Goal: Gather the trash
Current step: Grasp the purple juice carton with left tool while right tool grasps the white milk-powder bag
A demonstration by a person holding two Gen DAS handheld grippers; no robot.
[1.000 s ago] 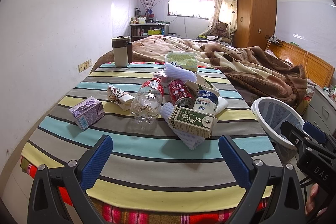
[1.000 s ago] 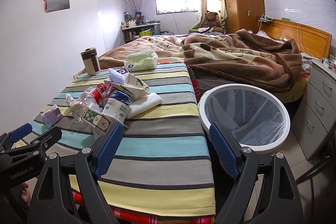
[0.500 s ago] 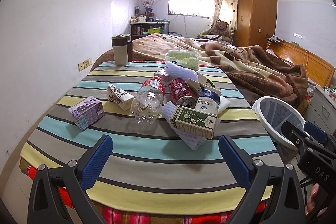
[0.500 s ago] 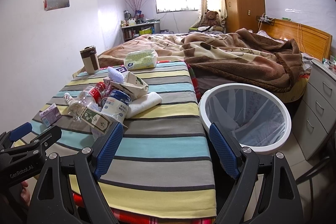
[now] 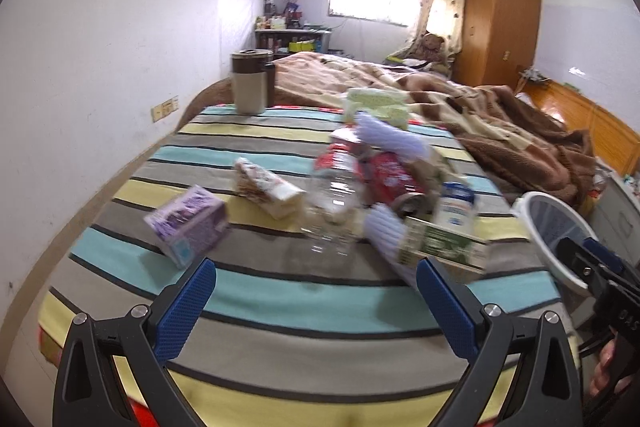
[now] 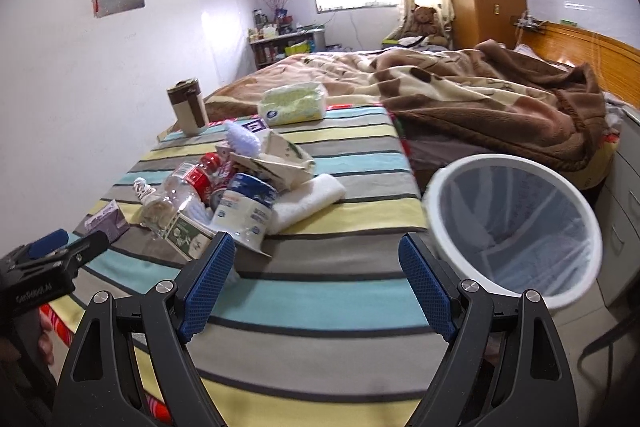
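Left gripper (image 5: 312, 291): my fingers (image 5: 188, 301) spread wide, empty, held over the near edge of the striped surface (image 5: 280, 315).

Right gripper (image 6: 316, 279): my fingers (image 6: 426, 287) spread wide, empty, held over the surface's near right part, just beside the bin.

Trash, all lying on the surface in one loose cluster at mid-depth:
- Purple carton (image 5: 188, 227), apart on the left, tilted, long axis running diagonally from near-left to far-right.
- Crumpled wrapper (image 5: 266, 185), long axis pointing far-left to near-right.
- Clear plastic bottle (image 5: 334, 197), on its side, red-labelled cap end pointing away from me, base toward me.
- Red can (image 5: 386, 177), on its side, touching the bottle's right.
- Green-and-white box (image 5: 442, 247), lying flat, long axis left to right, nearest my left fingers.
- White-and-blue tub (image 6: 248, 207), tilted.
- Folded white cloth (image 6: 308, 201), beside the tub.

White bin (image 6: 516, 227): off the surface's right edge, lined, mouth open upward.

Left-wrist view blurred; labels unreadable.
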